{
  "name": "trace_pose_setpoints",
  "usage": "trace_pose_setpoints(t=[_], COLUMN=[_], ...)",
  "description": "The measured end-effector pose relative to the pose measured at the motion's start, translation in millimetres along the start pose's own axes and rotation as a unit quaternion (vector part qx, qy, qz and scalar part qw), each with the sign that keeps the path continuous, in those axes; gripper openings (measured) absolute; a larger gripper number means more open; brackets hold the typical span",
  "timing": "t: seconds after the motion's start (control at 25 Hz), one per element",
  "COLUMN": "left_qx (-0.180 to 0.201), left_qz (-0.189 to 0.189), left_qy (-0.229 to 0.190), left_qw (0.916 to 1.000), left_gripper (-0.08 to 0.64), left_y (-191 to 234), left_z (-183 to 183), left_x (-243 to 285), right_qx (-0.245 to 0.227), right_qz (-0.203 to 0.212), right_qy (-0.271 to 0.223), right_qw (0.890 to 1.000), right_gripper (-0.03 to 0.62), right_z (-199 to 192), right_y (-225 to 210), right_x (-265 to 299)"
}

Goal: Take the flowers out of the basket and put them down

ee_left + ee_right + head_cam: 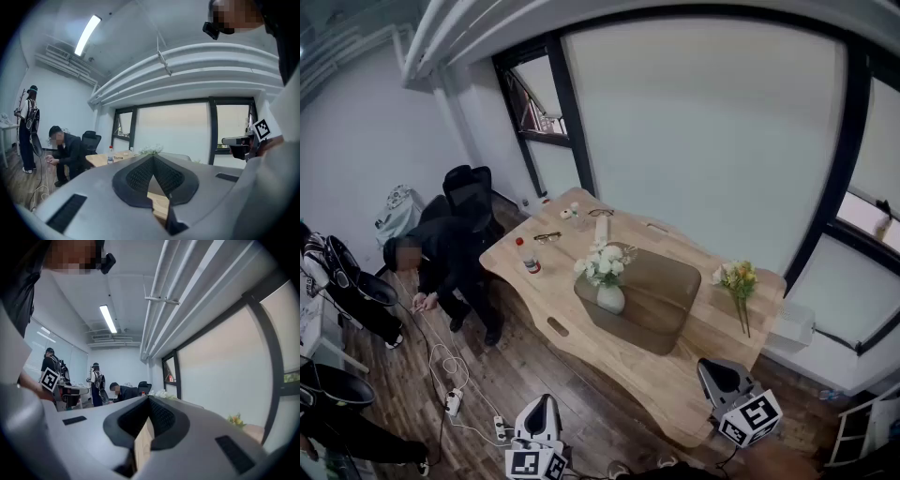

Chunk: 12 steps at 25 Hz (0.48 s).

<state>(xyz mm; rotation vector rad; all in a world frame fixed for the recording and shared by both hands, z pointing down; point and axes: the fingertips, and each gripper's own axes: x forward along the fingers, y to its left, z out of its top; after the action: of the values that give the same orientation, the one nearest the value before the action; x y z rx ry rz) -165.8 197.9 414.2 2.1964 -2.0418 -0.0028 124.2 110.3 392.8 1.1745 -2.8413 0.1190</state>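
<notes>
A brown see-through basket [670, 281] stands mid-table on the wooden table [675, 380]. White flowers [603, 264] in a white vase [610, 298] rise at its left corner. A yellow bunch [737, 277] lies flat on the table's right end. My left gripper [546, 403] hangs over the floor short of the table's front edge, jaws together and empty. My right gripper [711, 367] hovers over the near right corner, also shut with nothing in it. The left gripper view shows the white flowers [151, 150] beyond the shut jaw tips [153, 157]. The right gripper view shows both bunches [161, 393] [236, 419] past its tips [149, 399].
A person in black [441, 258] sits at the table's left end by an office chair [469, 192]. A small bottle [530, 263] and glasses [547, 237] lie on the far left of the table. Cables and a power strip [455, 401] run across the floor.
</notes>
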Motion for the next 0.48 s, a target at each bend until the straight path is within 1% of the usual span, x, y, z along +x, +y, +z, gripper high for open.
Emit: trace_pose_setpoints(t=[0.16, 0.32, 0.4, 0.48], left_qx=[-0.001, -0.011, -0.004, 0.005], left_qz=[0.007, 0.01, 0.009, 0.012], left_qy=[0.0, -0.007, -0.014, -0.015], left_qw=[1.0, 0.9999, 0.9999, 0.9998], left_gripper=[0.002, 0.002, 0.002, 0.002], left_y=[-11.1, -24.0, -30.0, -30.7], left_z=[-0.6, 1.0, 3.5, 2.9], left_x=[4.5, 10.5, 13.7, 20.9], right_qx=[0.004, 0.002, 0.004, 0.018], right_qz=[-0.003, 0.011, 0.021, 0.026], right_qy=[0.004, 0.008, 0.015, 0.022], right_qw=[1.0, 1.0, 1.0, 0.999], right_gripper=[0.021, 0.021, 0.021, 0.021], right_z=[-7.2, -15.5, -25.9, -35.0], right_y=[-15.7, -26.9, -29.2, -32.8], right_x=[-5.0, -3.8, -1.1, 5.9])
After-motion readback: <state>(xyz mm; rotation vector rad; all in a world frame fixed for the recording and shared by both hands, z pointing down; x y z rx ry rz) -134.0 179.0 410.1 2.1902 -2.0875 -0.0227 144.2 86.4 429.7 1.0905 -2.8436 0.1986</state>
